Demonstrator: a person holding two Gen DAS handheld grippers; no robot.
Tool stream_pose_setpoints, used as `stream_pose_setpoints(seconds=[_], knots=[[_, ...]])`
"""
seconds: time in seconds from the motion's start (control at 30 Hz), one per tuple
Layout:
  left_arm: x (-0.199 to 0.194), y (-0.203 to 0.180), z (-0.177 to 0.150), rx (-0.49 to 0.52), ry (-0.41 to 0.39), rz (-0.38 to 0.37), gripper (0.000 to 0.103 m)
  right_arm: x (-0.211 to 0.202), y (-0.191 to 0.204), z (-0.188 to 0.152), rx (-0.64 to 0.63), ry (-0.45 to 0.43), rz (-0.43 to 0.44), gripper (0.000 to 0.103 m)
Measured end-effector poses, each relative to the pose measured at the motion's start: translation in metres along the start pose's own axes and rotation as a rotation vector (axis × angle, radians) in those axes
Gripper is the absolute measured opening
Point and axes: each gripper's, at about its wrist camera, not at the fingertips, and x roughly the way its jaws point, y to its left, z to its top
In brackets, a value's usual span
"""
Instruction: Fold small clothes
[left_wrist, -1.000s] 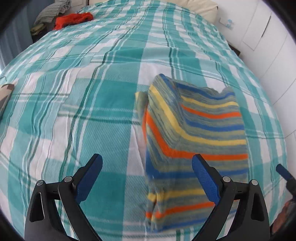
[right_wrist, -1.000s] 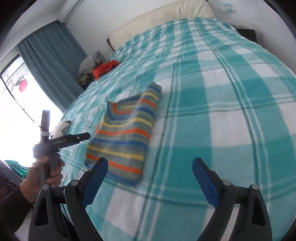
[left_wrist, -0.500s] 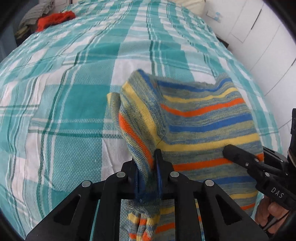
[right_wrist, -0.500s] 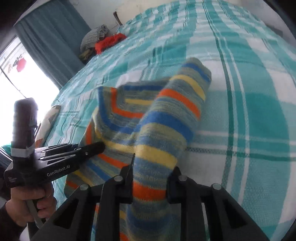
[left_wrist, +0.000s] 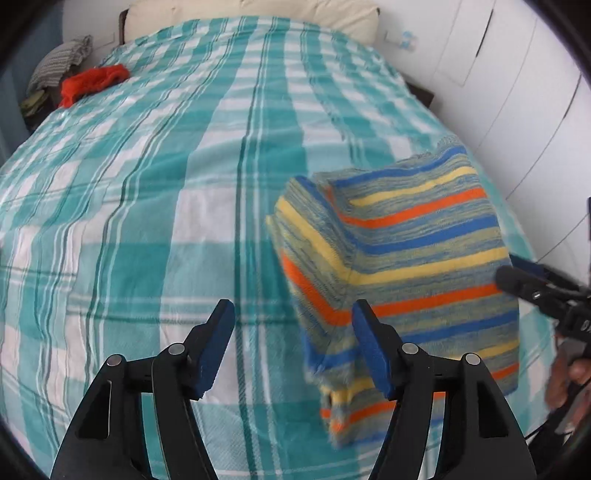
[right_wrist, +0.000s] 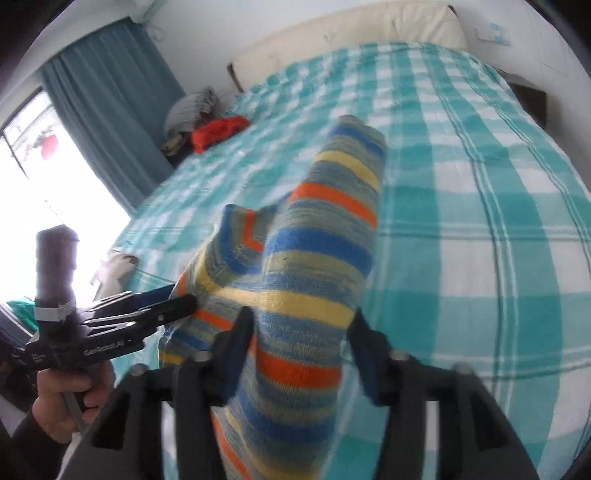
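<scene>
A striped knit garment (left_wrist: 413, 266) in blue, yellow, orange and grey lies folded on the teal plaid bed cover (left_wrist: 147, 184), right of centre in the left wrist view. My left gripper (left_wrist: 293, 325) is open and empty, its right finger just at the garment's left edge. In the right wrist view the garment (right_wrist: 295, 295) rises in a hump between the fingers of my right gripper (right_wrist: 299, 325), which stand apart around the cloth without pinching it. The left gripper (right_wrist: 147, 314) shows at the left of that view.
A red cloth (left_wrist: 92, 83) and a grey striped bundle (left_wrist: 59, 62) lie at the bed's far left corner. A cream headboard cushion (left_wrist: 303, 14) is at the back. White wardrobe doors (left_wrist: 517, 92) stand to the right. A window with a blue curtain (right_wrist: 107, 110) is on the left.
Both grippers were shut on the garment's near edge half a second ago. Both have opened now, the left has drawn back to the left, and the cloth has dropped.
</scene>
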Motion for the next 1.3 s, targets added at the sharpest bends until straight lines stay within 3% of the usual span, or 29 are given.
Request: stream_pose_setpoints(seconds=[0.07,0.17,0.23,0.3,0.47,0.63,0.8,0.93,1.17,1.3], knots=[[0.000,-0.002,-0.038,0.028,0.003,0.048,0.067,-0.007,-0.031,-0.032,-0.012,0.041,-0.133,0.080],[-0.034,-0.014,-0.089,0.079,-0.075,0.123,0.077,-0.035,-0.052,-0.089,-0.042,0.053,-0.191,0.081],[-0.065,-0.028,-0.115,0.114,-0.153,0.194,0.101,-0.056,-0.051,-0.124,-0.071,0.048,-0.240,0.093],[-0.095,-0.043,-0.131,0.132,-0.217,0.243,0.103,-0.078,-0.041,-0.154,-0.083,0.036,-0.273,0.096],[-0.154,-0.065,-0.149,0.073,-0.203,0.282,0.103,-0.133,-0.002,-0.206,-0.048,-0.020,-0.248,0.096],[-0.197,-0.072,-0.172,-0.006,-0.192,0.228,0.103,-0.173,0.035,-0.222,-0.071,-0.045,-0.247,0.099],[-0.215,-0.076,-0.188,-0.021,-0.134,0.250,0.103,-0.201,0.064,-0.225,-0.094,-0.068,-0.270,0.103],[-0.225,-0.067,-0.198,-0.061,-0.111,0.210,0.103,-0.214,0.080,-0.227,-0.084,-0.067,-0.253,0.103],[-0.230,-0.066,-0.208,-0.013,-0.103,0.320,0.103,-0.216,0.105,-0.239,-0.137,-0.029,-0.250,0.103],[-0.229,-0.067,-0.212,-0.005,-0.092,0.312,0.103,-0.215,0.112,-0.242,-0.158,-0.009,-0.268,0.103]])
